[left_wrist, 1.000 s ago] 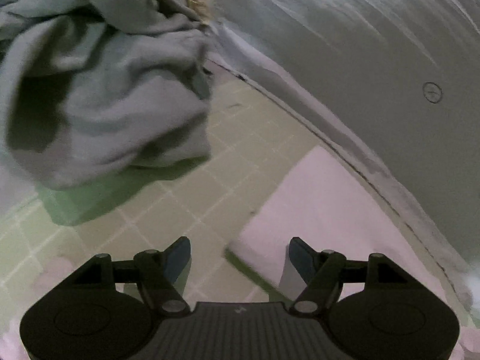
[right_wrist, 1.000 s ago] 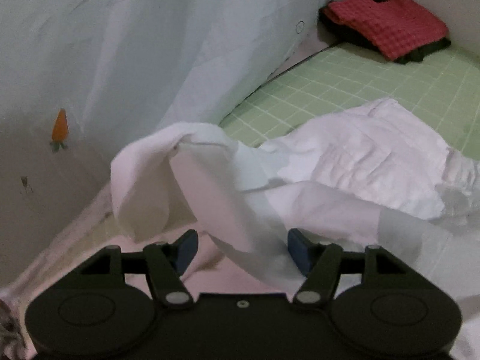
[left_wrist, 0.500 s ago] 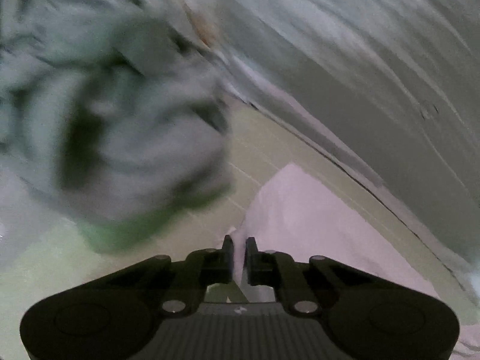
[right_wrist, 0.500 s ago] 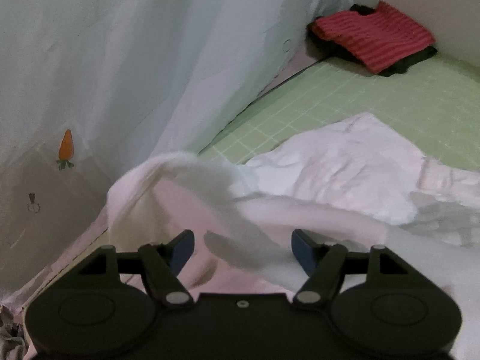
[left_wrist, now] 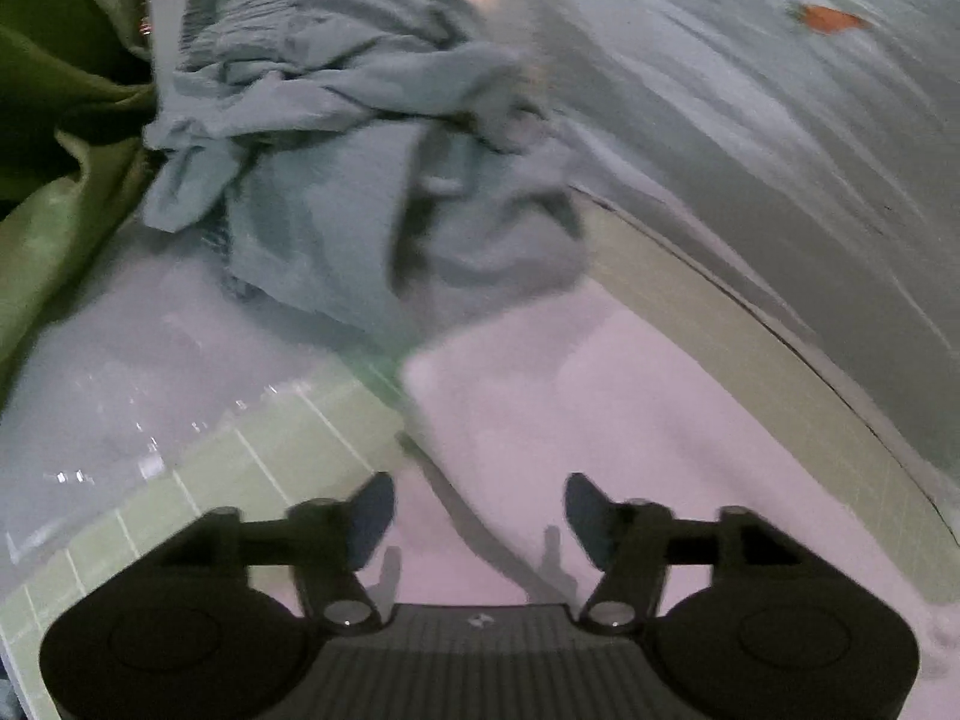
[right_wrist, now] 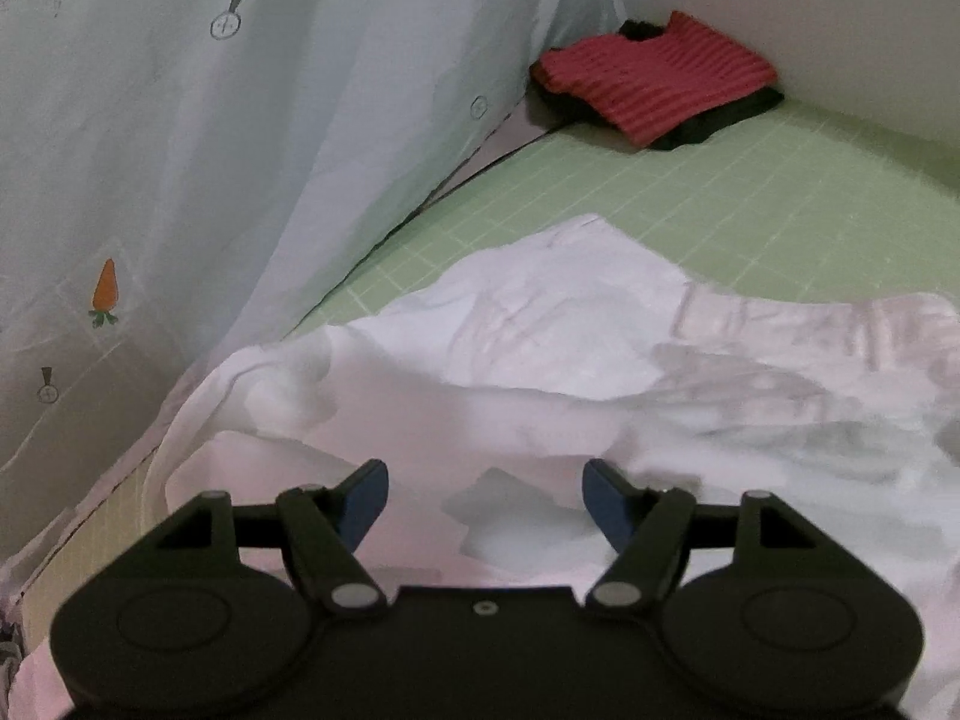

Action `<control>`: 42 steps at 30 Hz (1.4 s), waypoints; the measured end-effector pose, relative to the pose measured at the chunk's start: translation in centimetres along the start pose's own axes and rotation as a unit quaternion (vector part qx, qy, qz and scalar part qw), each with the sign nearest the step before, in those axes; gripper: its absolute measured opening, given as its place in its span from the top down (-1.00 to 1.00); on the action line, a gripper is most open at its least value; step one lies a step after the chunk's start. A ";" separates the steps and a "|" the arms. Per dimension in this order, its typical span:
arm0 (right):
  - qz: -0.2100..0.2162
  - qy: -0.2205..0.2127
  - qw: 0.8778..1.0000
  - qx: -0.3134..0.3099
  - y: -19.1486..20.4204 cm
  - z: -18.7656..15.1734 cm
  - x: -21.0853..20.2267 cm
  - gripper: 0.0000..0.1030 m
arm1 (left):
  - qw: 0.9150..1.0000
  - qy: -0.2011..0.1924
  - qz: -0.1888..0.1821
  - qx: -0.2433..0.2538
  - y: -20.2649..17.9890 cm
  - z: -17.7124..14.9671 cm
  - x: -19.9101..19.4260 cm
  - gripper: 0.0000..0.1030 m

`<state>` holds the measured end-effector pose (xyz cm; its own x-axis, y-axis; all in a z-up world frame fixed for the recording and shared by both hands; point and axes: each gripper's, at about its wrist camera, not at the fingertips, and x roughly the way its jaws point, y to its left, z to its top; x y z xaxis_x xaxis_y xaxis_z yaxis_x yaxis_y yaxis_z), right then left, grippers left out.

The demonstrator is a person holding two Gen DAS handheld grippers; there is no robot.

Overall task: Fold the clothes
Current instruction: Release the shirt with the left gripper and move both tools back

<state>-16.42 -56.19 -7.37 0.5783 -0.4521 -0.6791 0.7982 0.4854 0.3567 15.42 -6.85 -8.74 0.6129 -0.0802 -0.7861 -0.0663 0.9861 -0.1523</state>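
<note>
On the green gridded mat [right_wrist: 750, 198], the white garment [right_wrist: 570, 324] lies spread and rumpled, one part rucked up into a loose hump toward the curtain [right_wrist: 270, 120]. It lies under both tools: the right gripper [right_wrist: 485, 495] hangs just over its near folds with jaws wide and nothing between them, and the left gripper [left_wrist: 479, 507] hangs over a flatter stretch of the same cloth [left_wrist: 600, 420], also with jaws wide and empty.

The main risk, as I judge it, is a poor grab. The cloth under the right gripper is layered and creased, so closing there could pinch two layers at once and drag a bunched wad instead of a clean edge. In the blurred left view the edge of the white cloth is hard to place, and a bite short of it would slide off.

Beyond the garment, the grey heap [left_wrist: 360, 168] sits touching or just beside its far end; a pull that way could snag it and haul both along. The curtain hangs close along the mat's edge, and a lifted fold could brush or catch it. The red folded top [right_wrist: 654, 78] on its dark pile is well apart in the far corner and looks safe.
</note>
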 end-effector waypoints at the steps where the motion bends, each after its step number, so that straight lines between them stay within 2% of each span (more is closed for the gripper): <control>1: 0.001 -0.002 1.000 -0.003 -0.6 0.0 -0.4 -0.43 | 1.000 0.006 -0.004 0.012 -0.8 -0.8 -0.5 -0.31; 6: -0.023 -0.006 0.999 -0.047 -3.4 0.3 -1.7 -0.50 | 0.998 0.033 -0.029 0.046 -3.7 -6.0 -3.5 -0.31; 9: -0.041 -0.003 0.997 -0.066 -6.3 0.8 -2.1 -0.53 | 0.996 0.049 -0.038 0.061 -5.2 -9.4 -5.5 -0.33; 12: -0.076 -0.001 0.994 -0.076 -10.0 1.7 -1.9 -0.59 | 0.995 0.058 -0.039 0.072 -6.4 -12.8 -7.5 -0.41; 16: -0.120 0.017 0.991 -0.059 -15.7 3.3 -0.9 -0.63 | 0.995 0.073 -0.032 0.067 -7.6 -16.7 -9.2 -0.41; 18: -0.114 0.034 0.992 -0.040 -18.2 3.8 -0.3 -0.59 | 0.994 0.078 -0.027 0.067 -8.4 -18.4 -9.9 -0.41; 21: -0.090 0.054 0.993 -0.048 -20.3 4.3 0.2 -0.26 | 0.994 0.085 -0.027 0.062 -9.6 -20.2 -10.4 -0.41; 22: -0.081 0.056 0.993 -0.067 -20.3 4.4 0.2 0.05 | 0.994 0.088 -0.027 0.061 -10.1 -20.6 -10.4 -0.41; 23: -0.071 0.059 0.992 -0.086 -20.3 4.5 0.2 0.54 | 0.993 0.093 -0.026 0.062 -10.7 -21.0 -10.2 -0.41; 24: -0.063 0.059 0.991 -0.100 -20.6 4.6 0.0 0.81 | 0.993 0.098 -0.023 0.064 -11.3 -21.4 -10.0 -0.41; 27: -0.049 0.054 0.989 -0.127 -21.8 5.2 -0.8 0.85 | 0.991 0.111 -0.020 0.067 -12.9 -22.4 -9.4 -0.41; 30: -0.073 0.045 0.990 -0.110 -24.6 5.9 -2.3 0.86 | 0.989 0.121 -0.022 0.078 -14.3 -22.9 -9.0 -0.41; 32: -0.086 0.055 0.989 -0.103 -26.2 5.9 -2.9 0.86 | 0.988 0.125 -0.020 0.089 -15.3 -23.0 -8.6 -0.41; 34: -0.098 0.070 0.987 -0.107 -26.8 5.7 -3.1 0.82 | 0.987 0.130 -0.017 0.096 -15.9 -22.7 -8.1 -0.41; 35: -0.105 0.071 0.985 -0.117 -26.6 5.8 -3.2 0.69 | 0.986 0.133 -0.016 0.100 -16.2 -22.6 -7.9 -0.41; 36: -0.119 0.058 0.983 -0.126 -26.0 6.1 -3.2 0.48 | 0.986 0.134 -0.014 0.102 -16.5 -22.3 -7.5 -0.42; 38: -0.143 0.030 0.979 -0.143 -24.9 6.8 -3.3 -0.31 | 0.985 0.137 -0.011 0.103 -17.0 -21.8 -6.9 -0.45; 40: -0.125 -0.008 0.982 -0.141 -23.7 8.3 -2.9 -0.50 | 0.985 0.139 -0.007 0.103 -17.6 -21.3 -6.2 -0.50; 42: -0.086 -0.021 0.986 -0.140 -22.3 9.9 -1.5 -0.59 | 0.986 0.139 0.002 0.096 -18.2 -20.8 -5.2 -0.51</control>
<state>-33.42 -73.72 -7.98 0.4500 -0.5736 -0.6844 0.8110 0.5833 0.0443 -2.92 -27.42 -14.30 0.3717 -0.0861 -0.9243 0.0979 0.9938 -0.0532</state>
